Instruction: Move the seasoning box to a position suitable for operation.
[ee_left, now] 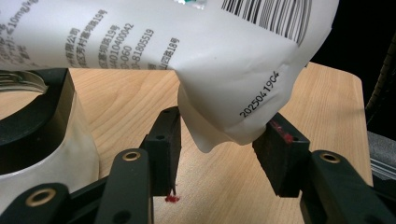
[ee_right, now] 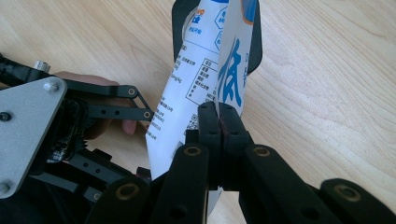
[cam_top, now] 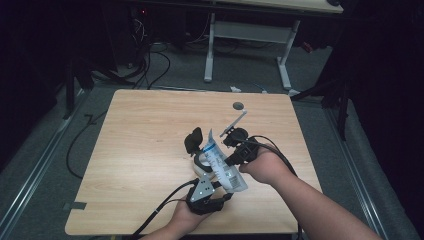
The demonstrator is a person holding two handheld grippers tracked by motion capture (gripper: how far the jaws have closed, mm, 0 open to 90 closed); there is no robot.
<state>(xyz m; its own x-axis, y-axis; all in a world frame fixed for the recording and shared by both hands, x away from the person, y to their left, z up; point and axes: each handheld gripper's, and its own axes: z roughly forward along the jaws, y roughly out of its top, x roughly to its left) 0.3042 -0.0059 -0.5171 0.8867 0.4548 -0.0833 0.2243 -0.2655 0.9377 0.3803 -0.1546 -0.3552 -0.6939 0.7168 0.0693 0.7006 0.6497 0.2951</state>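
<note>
The white refill pouch (cam_top: 222,165), printed with blue characters, a barcode and a date code, is held up off the counter (cam_top: 145,145) between the two grippers, near the middle of the near half. The right gripper (ee_right: 219,122) has its fingers (ee_right: 208,122) pressed together on an edge of the pouch, pinching the film flat between them. The left gripper (ee_left: 219,142) has its fingers (ee_left: 164,140) apart on either side of the pouch's crimped bottom corner; the right-hand pad seems to touch the film, the left-hand one stands clear, so the corner is bracketed rather than clamped.

Just beside the left fingers sits a clear jar (ee_left: 51,154) with an open threaded mouth, ringed by a black holder (ee_left: 37,116), directly under the pouch. In the high view a black lid-like piece (cam_top: 193,141) stands to the left of the pouch, and farther off lie a white stick (cam_top: 235,121) and a small dark disc (cam_top: 239,105).

Judging from this, the work is probably emptying the pouch into the jar. The pouch is lifted and positioned over the mouth, but whether it is opened or any contents have gone in cannot be told; tipping or squeezing appears to be still ahead
</note>
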